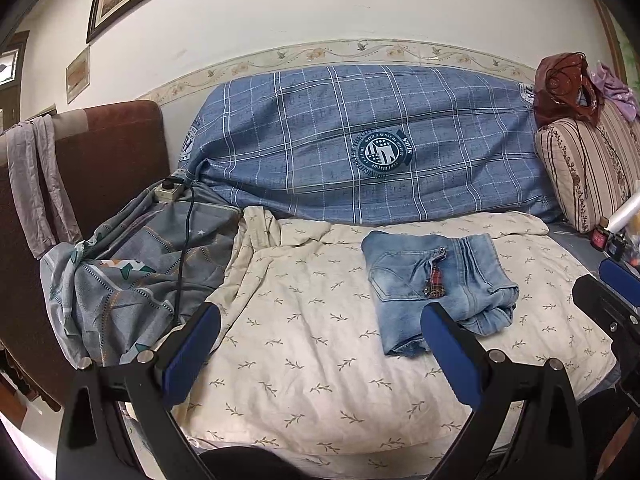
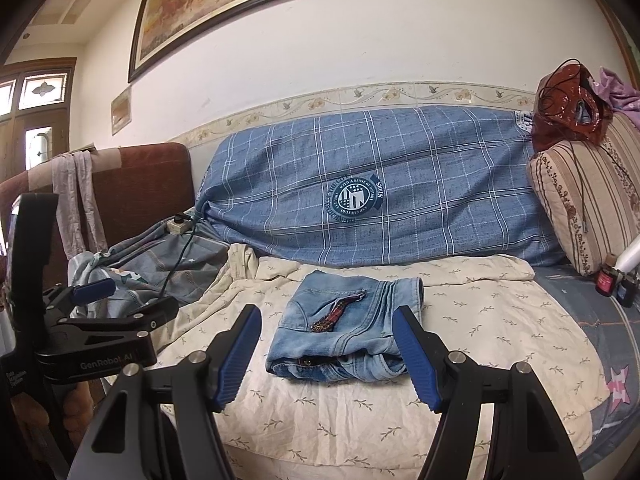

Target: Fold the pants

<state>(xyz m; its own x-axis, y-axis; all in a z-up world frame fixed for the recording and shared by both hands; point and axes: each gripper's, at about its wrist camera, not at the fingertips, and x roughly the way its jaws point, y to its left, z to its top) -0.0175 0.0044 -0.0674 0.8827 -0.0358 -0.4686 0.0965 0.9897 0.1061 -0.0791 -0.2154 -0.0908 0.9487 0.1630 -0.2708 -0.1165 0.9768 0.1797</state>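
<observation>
Folded jeans (image 2: 344, 328) on the cream leaf-print quilt (image 2: 480, 320).
I hold both claws, left claw (image 1: 320, 356) and right claw (image 2: 328, 356), spread, empty, above bare quilt at the near edge.

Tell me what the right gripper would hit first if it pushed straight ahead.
Most likely the folded jeans: they lie between the open fingers of the right gripper, on the cream quilt. Depth is unclear, so it might pass above them.

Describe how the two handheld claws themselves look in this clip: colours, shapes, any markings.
Both claws match. The left claw and right claw each have black, angular plastic arms with triangular cut-outs and round silver pivot bolts. Each finger ends in a long blue ribbed pad. Seen from the right wrist camera, the left claw's black body carries white "GenRobot.AI" lettering. No cables or sleeves are visible.
</observation>
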